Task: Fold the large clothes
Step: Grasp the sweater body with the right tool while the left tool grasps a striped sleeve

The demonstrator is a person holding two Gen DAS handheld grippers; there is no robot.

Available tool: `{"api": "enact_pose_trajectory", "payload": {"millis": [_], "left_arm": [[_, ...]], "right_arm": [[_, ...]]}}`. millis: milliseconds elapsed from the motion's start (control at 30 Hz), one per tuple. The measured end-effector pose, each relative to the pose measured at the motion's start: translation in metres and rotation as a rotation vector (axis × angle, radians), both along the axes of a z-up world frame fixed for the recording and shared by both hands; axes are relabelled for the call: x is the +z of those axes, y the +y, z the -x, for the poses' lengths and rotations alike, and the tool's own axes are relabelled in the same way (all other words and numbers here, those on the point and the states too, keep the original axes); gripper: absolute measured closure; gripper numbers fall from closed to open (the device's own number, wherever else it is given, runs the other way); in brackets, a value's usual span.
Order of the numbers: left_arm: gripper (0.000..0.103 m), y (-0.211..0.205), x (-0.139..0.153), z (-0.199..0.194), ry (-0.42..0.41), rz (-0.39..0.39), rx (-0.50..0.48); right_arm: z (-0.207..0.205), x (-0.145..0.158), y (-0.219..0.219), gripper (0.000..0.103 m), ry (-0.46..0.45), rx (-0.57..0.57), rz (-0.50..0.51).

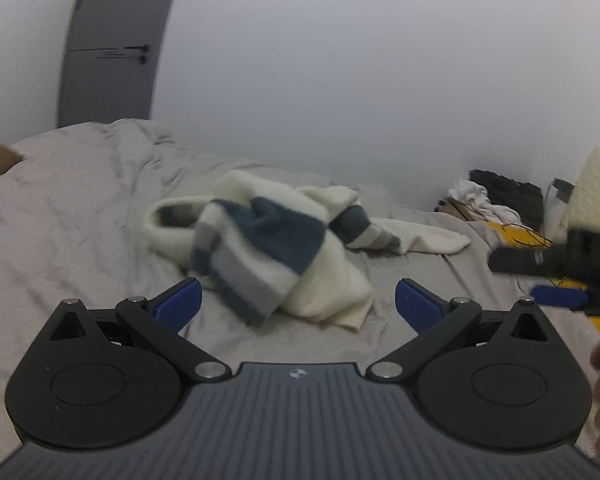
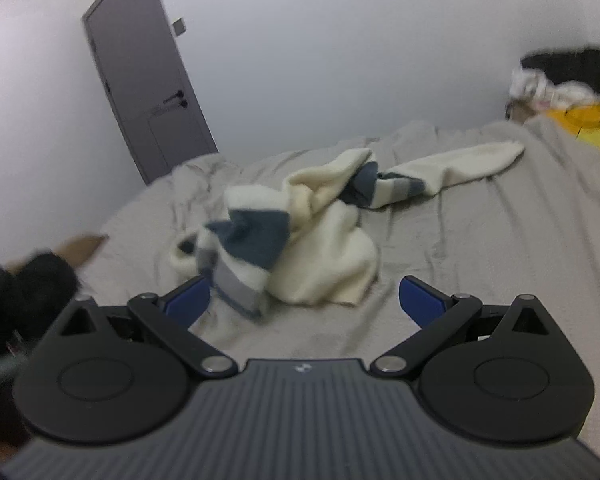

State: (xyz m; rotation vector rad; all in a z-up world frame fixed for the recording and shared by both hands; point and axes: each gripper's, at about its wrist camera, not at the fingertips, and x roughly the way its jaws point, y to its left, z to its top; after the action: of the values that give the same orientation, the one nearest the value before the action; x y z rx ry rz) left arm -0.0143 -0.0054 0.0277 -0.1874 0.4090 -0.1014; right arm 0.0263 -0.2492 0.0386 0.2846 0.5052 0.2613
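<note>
One sweater (image 1: 296,248), cream with blue and grey stripes, lies crumpled in a heap near the middle of the grey bedcover (image 1: 60,220), and two grippers hang over the near side of the bed, neither touching it. The left gripper (image 1: 298,300) has its blue fingers (image 1: 180,302) spread wide and empty, and the right gripper (image 2: 304,300) likewise. The heap has no clear long axis, but one sleeve (image 2: 460,168) stretches out flat toward the clutter (image 2: 560,88) by the wall.
</note>
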Motion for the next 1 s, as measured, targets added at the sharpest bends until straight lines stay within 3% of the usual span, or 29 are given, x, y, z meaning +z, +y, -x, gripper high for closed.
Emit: {"api": "enact_pose_trajectory", "payload": {"millis": [267, 533, 667, 867, 1000], "left_arm": [[0.0, -0.023, -0.008, -0.094, 0.026, -0.102, -0.076], [0.0, -0.026, -0.055, -0.204, 0.084, -0.13, -0.12], [0.0, -0.036, -0.07, -0.232, 0.02, -0.237, -0.157], [0.0, -0.041, -0.094, -0.278, 0.045, -0.293, -0.128], [0.002, -0.051, -0.103, -0.285, 0.031, -0.407, -0.111]], "right_arm": [[-0.102, 0.001, -0.012, 0.004, 0.091, 0.022, -0.124], [-0.241, -0.051, -0.009, 0.009, 0.176, 0.046, -0.24], [-0.307, -0.078, 0.001, 0.021, 0.21, 0.075, -0.29], [-0.373, -0.109, 0.011, 0.022, 0.277, 0.082, -0.361], [-0.4, -0.116, 0.018, 0.022, 0.318, 0.107, -0.383]]}}
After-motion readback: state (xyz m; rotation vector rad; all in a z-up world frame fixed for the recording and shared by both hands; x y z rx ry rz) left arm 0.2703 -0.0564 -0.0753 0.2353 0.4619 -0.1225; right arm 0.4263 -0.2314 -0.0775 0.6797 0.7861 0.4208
